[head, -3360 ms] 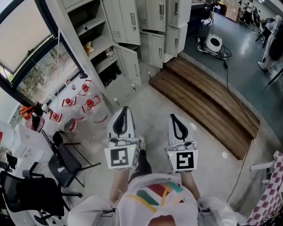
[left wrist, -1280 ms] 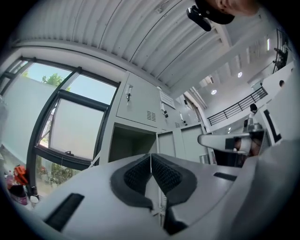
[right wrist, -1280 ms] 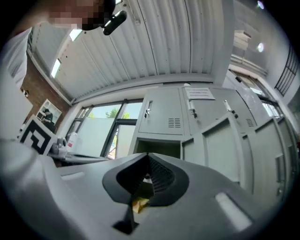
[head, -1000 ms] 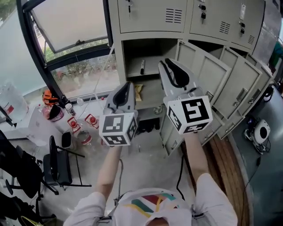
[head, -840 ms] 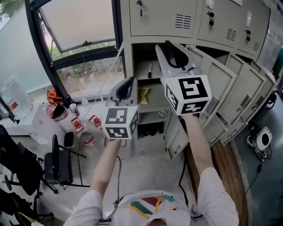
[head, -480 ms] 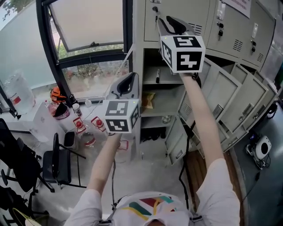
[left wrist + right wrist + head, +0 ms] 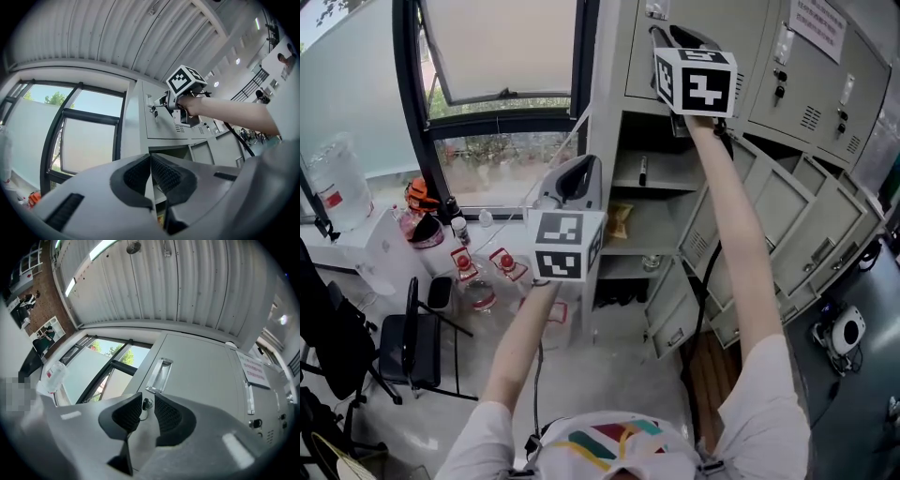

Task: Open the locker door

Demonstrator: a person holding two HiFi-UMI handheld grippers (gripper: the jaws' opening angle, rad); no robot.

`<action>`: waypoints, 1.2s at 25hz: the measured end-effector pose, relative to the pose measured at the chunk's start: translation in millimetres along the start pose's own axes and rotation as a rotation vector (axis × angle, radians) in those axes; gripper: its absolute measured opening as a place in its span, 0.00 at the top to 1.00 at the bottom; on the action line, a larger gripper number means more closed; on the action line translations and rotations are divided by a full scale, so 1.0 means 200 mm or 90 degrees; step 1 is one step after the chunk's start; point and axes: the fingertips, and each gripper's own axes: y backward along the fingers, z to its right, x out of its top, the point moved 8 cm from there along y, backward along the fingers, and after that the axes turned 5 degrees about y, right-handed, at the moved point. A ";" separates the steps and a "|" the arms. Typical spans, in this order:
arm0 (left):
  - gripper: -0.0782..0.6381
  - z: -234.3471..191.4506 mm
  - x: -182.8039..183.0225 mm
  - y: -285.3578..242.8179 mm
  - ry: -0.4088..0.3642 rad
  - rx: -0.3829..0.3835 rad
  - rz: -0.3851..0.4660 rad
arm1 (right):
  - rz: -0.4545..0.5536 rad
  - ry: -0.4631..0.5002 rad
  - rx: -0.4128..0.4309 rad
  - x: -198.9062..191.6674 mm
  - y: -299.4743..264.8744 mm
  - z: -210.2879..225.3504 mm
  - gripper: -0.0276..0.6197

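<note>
Indoors, before a bank of grey steel lockers [image 7: 787, 103] next to a tall window [image 7: 502, 52]. Below, an open compartment [image 7: 652, 202] with shelves; off to the right, several lower doors ajar. Up high, flush and not yet opened, the locker door [image 7: 201, 366] of the task, with a recessed handle [image 7: 158, 376] and a key [image 7: 146, 404] in the lock just beneath it.

Likely to go wrong in a few ways. Could close the right tongs [image 7: 148, 399] off-centre on the key's thin head and slip off, or cock it askew in the lock. Could pull before freeing the latch and merely rock the cabinet. Could miss the shallow handle recess altogether, given the long upward reach and blunt pads with little purchase there. Worth minding, too, a sudden outward swing of the door toward the head on release.

As for the right tongs: parted by a narrow gap, with the key's head sighted in that gap at or just past the tips; not clamped on it, and no telling whether touching. As for the left tongs [image 7: 150, 159]: pressed together with nothing between, held at mid-height before the open compartment, well apart from the door.
</note>
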 end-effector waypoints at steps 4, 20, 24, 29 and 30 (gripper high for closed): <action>0.87 -0.04 -0.01 0.00 0.008 0.006 0.003 | -0.027 0.006 -0.005 0.00 -0.06 -0.01 0.84; 0.87 -0.10 -0.02 0.02 0.018 0.004 0.017 | 0.025 -0.226 -0.059 -0.05 -0.07 0.00 0.92; 0.87 -0.10 0.01 0.03 0.018 -0.002 0.021 | 0.062 -0.377 -0.049 -0.08 -0.06 0.02 0.92; 0.87 -0.10 0.04 0.03 0.024 -0.014 0.032 | 0.100 -0.553 -0.026 -0.11 -0.06 0.04 0.92; 0.87 -0.11 0.05 0.03 0.027 -0.017 0.037 | 0.108 -0.591 -0.023 -0.12 -0.06 0.04 0.91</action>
